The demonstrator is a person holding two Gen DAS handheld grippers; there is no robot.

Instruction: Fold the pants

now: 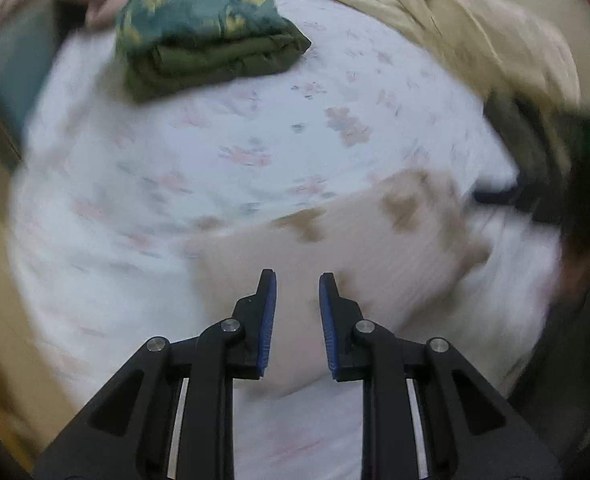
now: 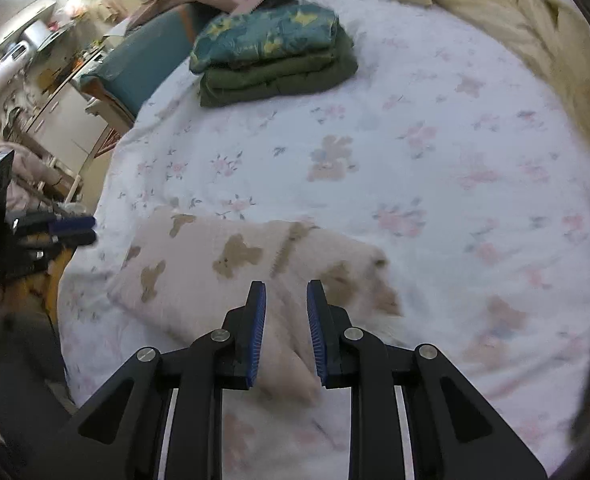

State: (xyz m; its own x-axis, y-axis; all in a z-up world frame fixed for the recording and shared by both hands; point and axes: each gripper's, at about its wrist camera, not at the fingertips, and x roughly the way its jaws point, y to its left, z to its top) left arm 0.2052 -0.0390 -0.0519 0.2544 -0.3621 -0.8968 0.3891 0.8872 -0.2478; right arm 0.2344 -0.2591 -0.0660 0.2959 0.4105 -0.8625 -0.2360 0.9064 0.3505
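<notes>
The pants [image 2: 223, 276] are pale pink with brown teddy bears and lie folded on the floral bedsheet [image 2: 435, 184]. In the left wrist view the pants [image 1: 335, 252] are blurred by motion. My right gripper [image 2: 286, 300] is open just above the pants' near right part, with nothing between the blue pads. My left gripper [image 1: 297, 292] is open over the pants' near edge, empty. It also shows in the right wrist view [image 2: 71, 230] at the bed's left edge. The right gripper's body shows dark at the right of the left wrist view [image 1: 543, 184].
A stack of folded green and teal-patterned clothes [image 2: 275, 56] lies at the far side of the bed. A cream crumpled blanket [image 2: 515, 4] runs along the far right. A teal chair [image 2: 147, 60] with clothes and a cluttered counter stand left of the bed.
</notes>
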